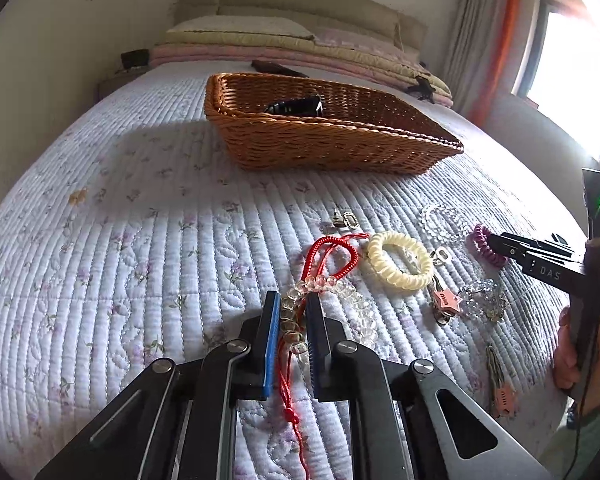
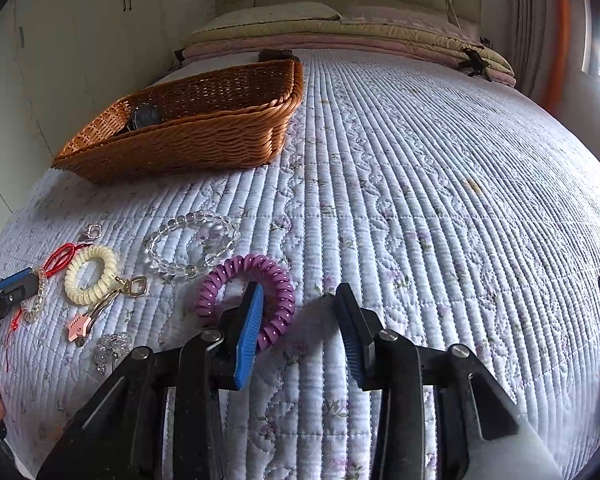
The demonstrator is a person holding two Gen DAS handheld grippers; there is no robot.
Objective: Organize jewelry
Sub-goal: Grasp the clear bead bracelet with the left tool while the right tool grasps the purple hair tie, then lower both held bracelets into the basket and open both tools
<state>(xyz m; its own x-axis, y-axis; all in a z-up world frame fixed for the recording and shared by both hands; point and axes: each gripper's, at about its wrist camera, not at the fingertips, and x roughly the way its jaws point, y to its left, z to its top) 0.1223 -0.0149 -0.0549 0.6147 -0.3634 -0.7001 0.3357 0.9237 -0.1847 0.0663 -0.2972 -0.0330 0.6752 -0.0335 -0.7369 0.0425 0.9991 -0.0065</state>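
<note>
**Left claw grips a bracelet on the bed**

The left claw (image 1: 293, 316), low over the quilt, is pinched on the red-cord crystal bracelet (image 1: 300, 308); next it likely lifts toward the wicker basket (image 1: 332, 140). The right claw (image 2: 298, 316) spreads wide, straddling the purple coil band (image 2: 246, 294).

One basket (image 2: 188, 136), two coil hair ties (image 2: 246, 300), two bead bracelets (image 2: 192, 246).

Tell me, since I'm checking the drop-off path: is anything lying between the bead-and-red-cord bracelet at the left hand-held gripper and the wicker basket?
Nothing visible does. The left hand-held gripper straddles the bead-and-red-cord bracelet, and only bare quilt lies between it and the wicker basket. The cream coil hair tie sits off to the right.
</note>
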